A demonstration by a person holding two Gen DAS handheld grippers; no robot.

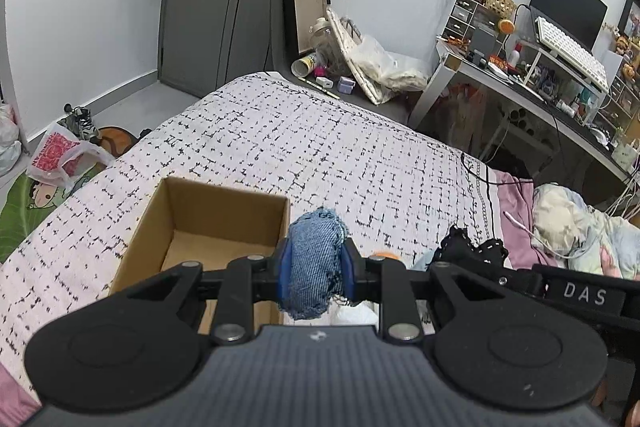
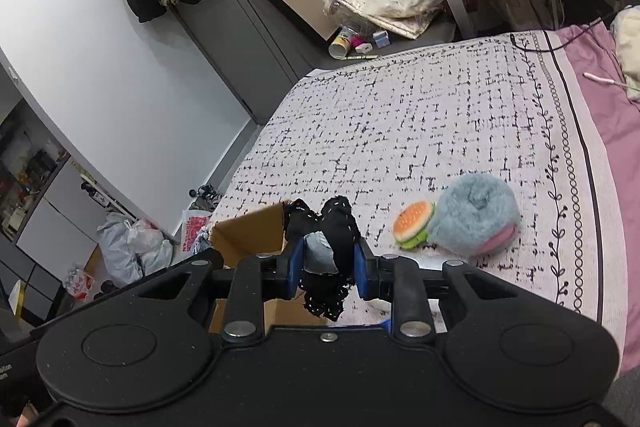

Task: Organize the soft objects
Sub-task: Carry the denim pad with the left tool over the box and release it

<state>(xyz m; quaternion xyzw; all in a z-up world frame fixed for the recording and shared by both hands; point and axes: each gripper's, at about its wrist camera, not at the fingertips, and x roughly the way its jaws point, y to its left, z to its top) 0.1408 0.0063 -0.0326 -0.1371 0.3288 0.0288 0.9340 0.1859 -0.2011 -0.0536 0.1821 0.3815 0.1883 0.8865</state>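
My left gripper [image 1: 316, 267] is shut on a rolled blue denim cloth [image 1: 314, 263], held above the bed just right of an open cardboard box [image 1: 208, 223]. The box's inside looks bare in the left wrist view. My right gripper [image 2: 326, 263] is shut on a black cloth with white stitching [image 2: 334, 227], with a grey patch between the pads. The box [image 2: 248, 235] lies just left of it. That black cloth [image 1: 472, 251] and the right gripper's body also show at the right of the left wrist view. A plush burger [image 2: 414, 223] and a fluffy blue-grey plush [image 2: 476, 219] lie on the bedspread.
The bed [image 1: 320, 147] has a white, black-patterned spread, with a pink sheet [image 2: 604, 115] and bundled bedding [image 1: 576, 227] to the right. A cluttered desk [image 1: 540, 75] stands beyond. Bags [image 1: 60, 155] lie on the floor to the left. A cable [image 1: 476, 167] crosses the bed.
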